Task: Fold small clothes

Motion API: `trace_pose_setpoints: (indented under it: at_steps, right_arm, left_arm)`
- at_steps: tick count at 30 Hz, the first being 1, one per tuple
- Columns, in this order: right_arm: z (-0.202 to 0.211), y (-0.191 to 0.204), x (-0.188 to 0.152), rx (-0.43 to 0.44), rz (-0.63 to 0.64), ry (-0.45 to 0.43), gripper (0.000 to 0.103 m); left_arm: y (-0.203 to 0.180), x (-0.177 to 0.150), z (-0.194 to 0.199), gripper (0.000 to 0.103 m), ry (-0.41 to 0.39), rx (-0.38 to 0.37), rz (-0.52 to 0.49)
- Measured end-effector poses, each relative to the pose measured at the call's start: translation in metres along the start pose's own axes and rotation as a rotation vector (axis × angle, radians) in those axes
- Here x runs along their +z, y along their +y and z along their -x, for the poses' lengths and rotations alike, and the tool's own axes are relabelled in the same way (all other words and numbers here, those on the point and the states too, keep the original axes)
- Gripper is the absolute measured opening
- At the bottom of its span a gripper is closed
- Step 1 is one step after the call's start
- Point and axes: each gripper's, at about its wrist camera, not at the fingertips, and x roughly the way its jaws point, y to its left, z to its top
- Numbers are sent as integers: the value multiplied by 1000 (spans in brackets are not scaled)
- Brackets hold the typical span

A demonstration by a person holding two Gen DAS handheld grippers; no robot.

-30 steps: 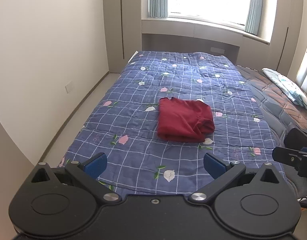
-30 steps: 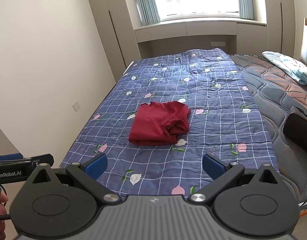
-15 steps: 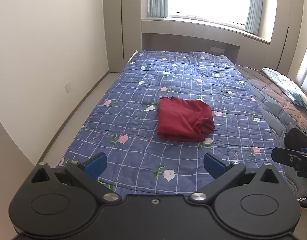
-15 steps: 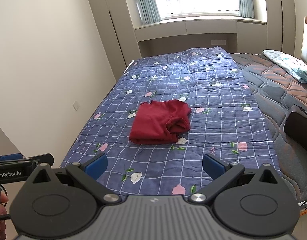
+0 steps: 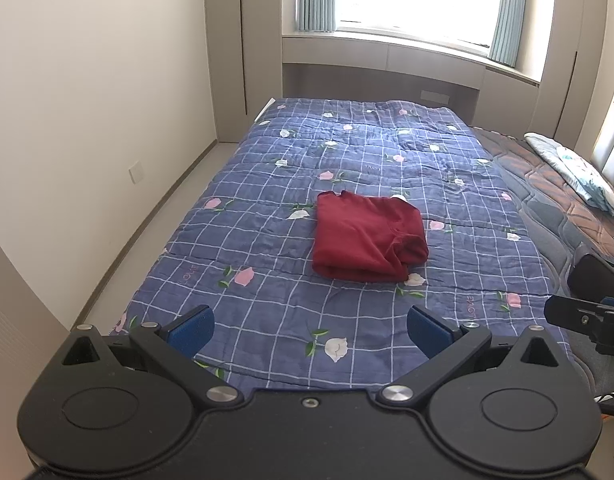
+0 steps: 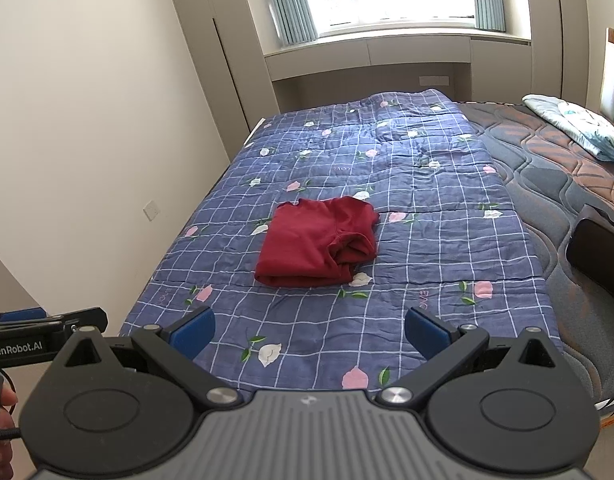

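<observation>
A folded red garment (image 5: 367, 240) lies mid-quilt (image 5: 267, 304), well clear of every edge, with open quilt on all sides. The left gripper (image 5: 309, 326) and right gripper (image 6: 309, 326) hang over the near edge, jaws apart and empty. Only the right view shows fingers (image 6: 3, 404); both show the pillow (image 5: 579, 172).

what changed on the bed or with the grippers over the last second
Nothing visibly changed. The folded red garment lies in the same spot on the blue floral quilt, and the left gripper and right gripper both hang back from it with jaws wide open, holding nothing.
</observation>
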Motion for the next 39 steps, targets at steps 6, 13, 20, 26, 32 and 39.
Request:
trace_pose_setpoints:
  at_steps: [6,13,20,26,32,39]
  right_arm:
    - [-2,-1,1,1,-5,4,103]
    - [-6,-3,2,3,-6,12,103]
    - [-12,-7,4,5,-10,24,103]
    - [-14,-10,4,10,-8,30,103]
    - [-16,-12,6,12,-8,36,103]
    - [-20,-18,7,19,-5,48,103]
  left_arm:
    - [-2,1,-2,102,3,0,-1]
    - [-7,4,-7,102,24,47,-14]
    - [-9,6,-8,102,23,48,-12]
    - [-15,7,-11,102,35,52,-26]
    - [-16,8,-12,102,35,53,-23]
    - [-18,9,-14,102,33,51,-25]
